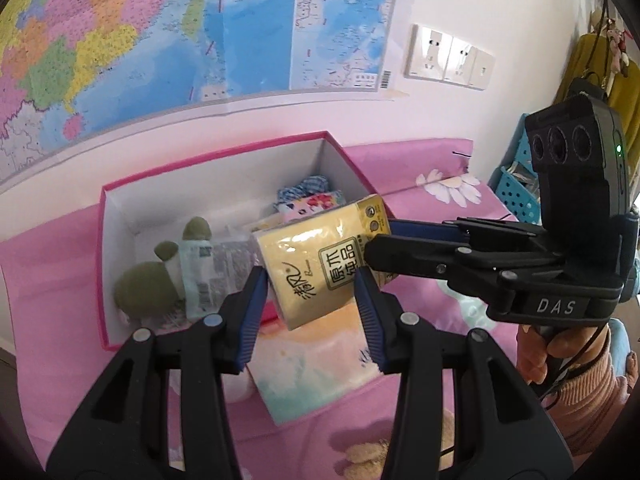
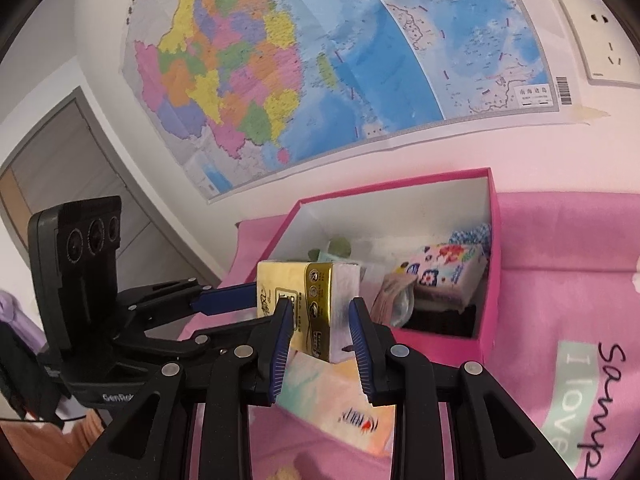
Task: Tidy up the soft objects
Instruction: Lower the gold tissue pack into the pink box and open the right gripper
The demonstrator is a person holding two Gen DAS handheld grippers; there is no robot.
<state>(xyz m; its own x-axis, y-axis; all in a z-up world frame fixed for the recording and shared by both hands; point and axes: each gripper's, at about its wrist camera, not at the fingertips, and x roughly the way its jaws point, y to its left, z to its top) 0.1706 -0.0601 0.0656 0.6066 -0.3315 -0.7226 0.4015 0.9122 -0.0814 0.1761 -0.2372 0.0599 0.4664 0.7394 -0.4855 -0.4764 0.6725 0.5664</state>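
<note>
Carrying the yellow tissue pack (image 1: 320,264) between both grippers, left gripper (image 1: 310,316) and right gripper (image 2: 320,340) each clenched on an end, we hover at the pink box (image 1: 120,264)'s five o'clock corner, keeping it level for dropping in.

The map (image 1: 160,40) was cut off by the top and left edges in the left wrist view. The plush (image 1: 148,284) was partly hidden behind a packet (image 1: 200,276). The box (image 2: 494,264) floor was largely covered by its contents. The pack (image 2: 304,312) lettering was obscured by a finger (image 2: 282,344). The map's small print was illegible.
</note>
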